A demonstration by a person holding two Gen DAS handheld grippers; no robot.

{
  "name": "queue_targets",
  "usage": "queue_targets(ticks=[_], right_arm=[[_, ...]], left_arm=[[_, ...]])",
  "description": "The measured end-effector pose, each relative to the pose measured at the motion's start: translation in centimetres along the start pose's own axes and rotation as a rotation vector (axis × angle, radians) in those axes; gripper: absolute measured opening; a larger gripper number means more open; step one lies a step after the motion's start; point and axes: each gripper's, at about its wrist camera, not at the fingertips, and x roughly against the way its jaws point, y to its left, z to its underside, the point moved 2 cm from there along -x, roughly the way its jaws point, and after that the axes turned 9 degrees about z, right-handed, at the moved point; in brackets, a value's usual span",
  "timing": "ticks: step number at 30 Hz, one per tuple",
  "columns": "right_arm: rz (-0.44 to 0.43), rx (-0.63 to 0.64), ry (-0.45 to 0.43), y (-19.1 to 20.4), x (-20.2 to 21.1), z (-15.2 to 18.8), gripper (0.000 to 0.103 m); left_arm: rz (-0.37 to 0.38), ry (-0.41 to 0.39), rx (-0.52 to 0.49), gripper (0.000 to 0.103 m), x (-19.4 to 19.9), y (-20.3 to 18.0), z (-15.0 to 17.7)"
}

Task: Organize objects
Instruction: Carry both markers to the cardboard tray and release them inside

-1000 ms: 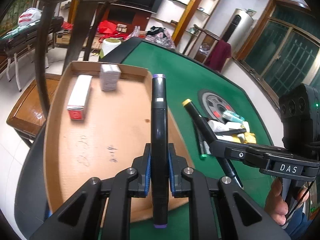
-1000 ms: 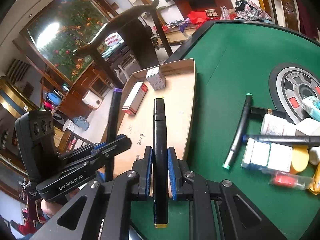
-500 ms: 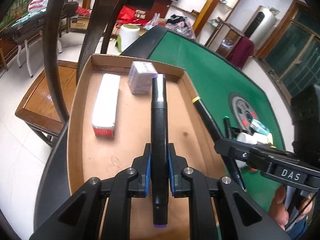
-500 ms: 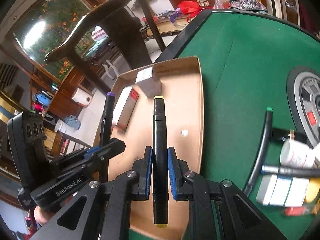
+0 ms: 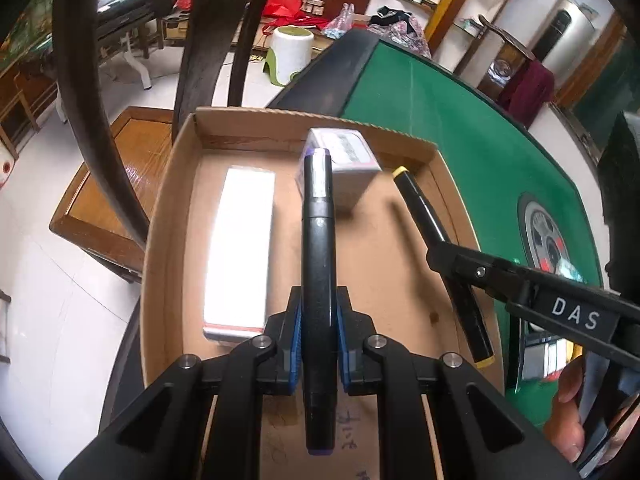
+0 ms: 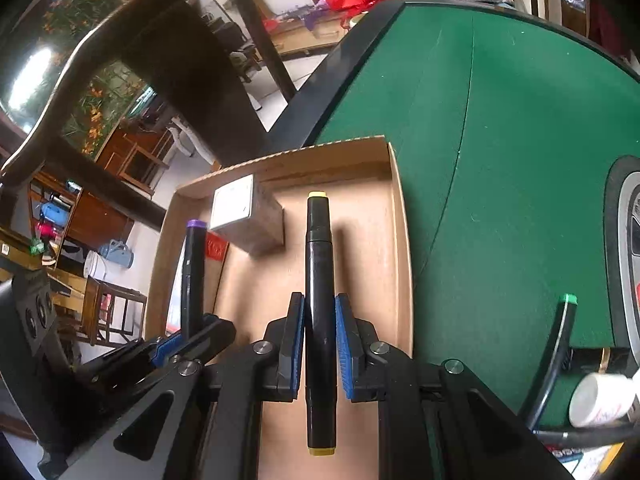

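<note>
A shallow cardboard tray (image 5: 168,216) (image 6: 402,240) lies at the edge of the green table (image 5: 480,152) (image 6: 520,140). My left gripper (image 5: 319,334) is shut on a black marker with purple caps (image 5: 318,264), held over the tray. That purple-capped marker (image 6: 192,276) also shows at the left of the right wrist view. My right gripper (image 6: 320,344) is shut on a black marker with yellow caps (image 6: 320,280), also above the tray. In the left wrist view the yellow-capped marker (image 5: 432,236) slants at the right. Inside the tray lie a long white box (image 5: 240,248) and a small white box (image 5: 348,164) (image 6: 244,216).
A dark wooden chair (image 5: 200,40) (image 6: 140,60) stands just beyond the tray. On the table to the right lie a green-capped marker (image 6: 554,352), a white bottle (image 6: 600,400), small boxes and a round grey panel (image 5: 548,236). A hand (image 5: 572,400) holds the right gripper.
Both grippers moved from the green felt over toward the tray's far end and sank a little, each keeping its marker. The boxes in the tray now look closer.
</note>
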Motion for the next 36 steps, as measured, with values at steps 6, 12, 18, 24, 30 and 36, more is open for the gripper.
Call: queue_targets(ticks=[6, 12, 18, 24, 30, 36], right_arm=[[0.032, 0.013, -0.007, 1.0, -0.6, -0.5, 0.017], [0.051, 0.004, 0.005, 1.2, -1.6, -1.0, 0.017], [0.052, 0.009, 0.003, 1.8, -1.9, -1.6, 0.017], [0.059, 0.015, 0.012, 2.3, -2.5, -1.9, 0.017], [0.041, 0.010, 0.003, 1.9, -1.8, -1.9, 0.019], [0.014, 0.002, -0.027, 1.0, 0.4, -1.2, 0.019]], left_arm=[[-0.002, 0.000, 0.016, 0.014, -1.0, 0.9, -0.8], [-0.003, -0.024, 0.014, 0.014, -1.4, 0.9, -1.3], [0.022, -0.043, 0.026, 0.015, -1.5, 1.5, -1.4], [0.061, -0.050, 0.039, 0.024, -1.1, 1.6, -1.4], [0.084, -0.074, 0.027, 0.037, 0.6, 1.2, -0.5], [0.110, -0.098, 0.015, 0.039, 2.3, 0.1, 0.3]])
